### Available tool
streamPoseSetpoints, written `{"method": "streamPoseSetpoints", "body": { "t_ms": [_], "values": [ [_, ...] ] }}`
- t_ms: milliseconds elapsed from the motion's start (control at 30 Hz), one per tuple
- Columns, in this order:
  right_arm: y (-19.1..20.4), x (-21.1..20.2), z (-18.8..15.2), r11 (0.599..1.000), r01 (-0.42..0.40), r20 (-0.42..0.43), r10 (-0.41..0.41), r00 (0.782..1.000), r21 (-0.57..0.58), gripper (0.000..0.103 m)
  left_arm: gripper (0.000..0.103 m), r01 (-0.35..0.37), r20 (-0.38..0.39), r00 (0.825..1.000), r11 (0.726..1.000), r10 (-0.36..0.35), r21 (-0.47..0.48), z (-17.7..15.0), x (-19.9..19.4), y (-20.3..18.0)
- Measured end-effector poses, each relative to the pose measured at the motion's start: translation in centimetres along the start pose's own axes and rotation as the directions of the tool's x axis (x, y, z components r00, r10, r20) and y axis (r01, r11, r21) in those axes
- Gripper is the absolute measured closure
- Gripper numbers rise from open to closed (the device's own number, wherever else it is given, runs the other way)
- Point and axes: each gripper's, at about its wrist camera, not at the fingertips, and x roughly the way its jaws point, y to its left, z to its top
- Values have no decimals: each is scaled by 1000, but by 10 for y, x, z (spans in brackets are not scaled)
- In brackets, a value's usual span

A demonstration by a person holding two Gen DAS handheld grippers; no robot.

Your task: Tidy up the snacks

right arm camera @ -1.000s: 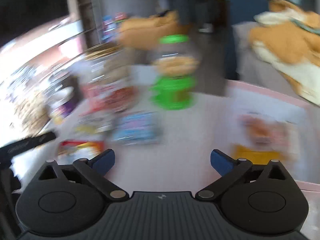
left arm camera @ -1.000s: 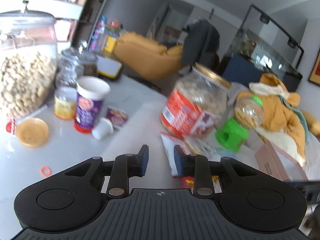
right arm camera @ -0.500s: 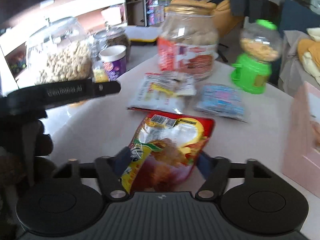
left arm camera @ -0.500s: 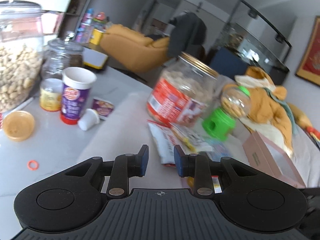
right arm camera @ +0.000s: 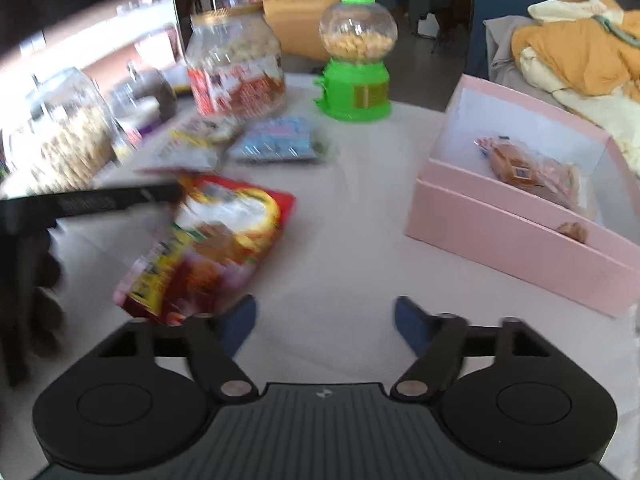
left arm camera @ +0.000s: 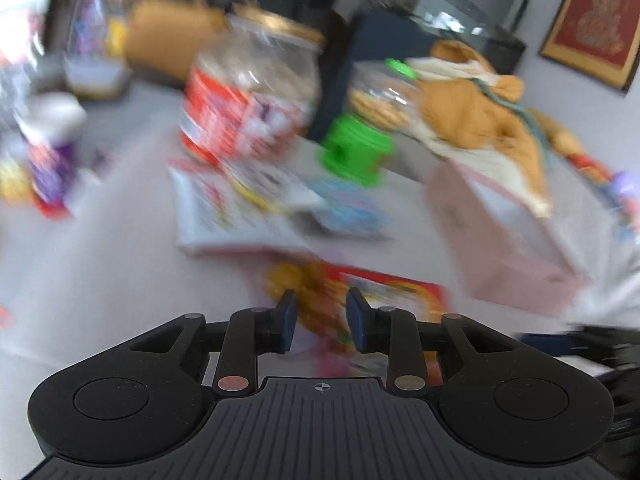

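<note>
A red and yellow snack bag lies tilted on the white table, just left of my right gripper. The right jaws are opening wide, with only bare table between them. My left gripper is down at the same bag, which shows blurred through the narrow gap of its jaws as they open slightly. I see no pad pressing on the bag. In the right wrist view a left finger reaches the bag's upper corner. To the right an open pink box holds a wrapped bun.
Behind the bag lie a white packet and a blue packet. Further back stand a red-labelled jar, a green snack dispenser and a glass jar of nuts. An orange blanket lies beyond the box.
The right gripper was shut on the red bag half a second ago; it has let go and opened, and the bag now lies to its left. The left gripper has swung over to the bag.
</note>
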Motion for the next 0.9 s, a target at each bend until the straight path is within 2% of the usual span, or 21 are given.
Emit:
{"method": "streamPoseSetpoints", "body": {
  "t_ms": [33,67,100,167,200,333,367,433,533,600,667,733,800,900],
  "values": [
    [2,-2,1,1000,-20,9,20,1000,6,16,69,31,-5,999,999,-31,-30,1,-1,2],
    [6,-1,3,999,-36,11,36,999,7,14,69,20,12,1000,999,-19,-37,4,-4,2],
    [12,2,7,999,-49,12,49,999,10,14,70,-23,38,999,1000,24,-20,8,-6,2],
    [24,10,14,998,-61,5,61,998,22,12,70,-136,105,986,990,132,24,17,-10,-2],
    [32,18,20,998,-65,-3,65,998,27,11,70,-154,115,982,988,149,31,22,-8,-3],
    [67,55,36,999,-47,-55,47,997,0,9,70,-112,32,993,992,111,51,33,19,-1],
    [72,60,36,999,-37,-57,36,998,-27,7,70,-123,14,992,990,122,67,33,27,-1],
    [76,55,30,997,-12,-33,10,999,-77,7,71,-135,29,991,986,133,99,32,33,-1],
    [53,37,17,998,-4,-8,4,1000,-62,7,71,-121,36,992,986,118,117,35,37,-2],
    [32,23,5,997,68,18,-68,998,-45,7,71,-111,19,994,985,109,131,33,39,-6],
    [14,13,-5,987,158,55,-156,986,-35,7,72,-85,11,996,981,84,176,25,36,-14],
    [-2,4,-14,984,179,68,-177,982,-18,7,72,-57,-17,998,971,62,233,17,37,-26],
    [-16,-3,-25,990,141,66,-142,988,12,7,68,-36,-50,997,950,54,310,3,34,-39],
    [-30,-6,-37,994,86,52,-90,995,60,2,68,-81,-8,996,891,94,448,-13,22,-62]
  ]
}}
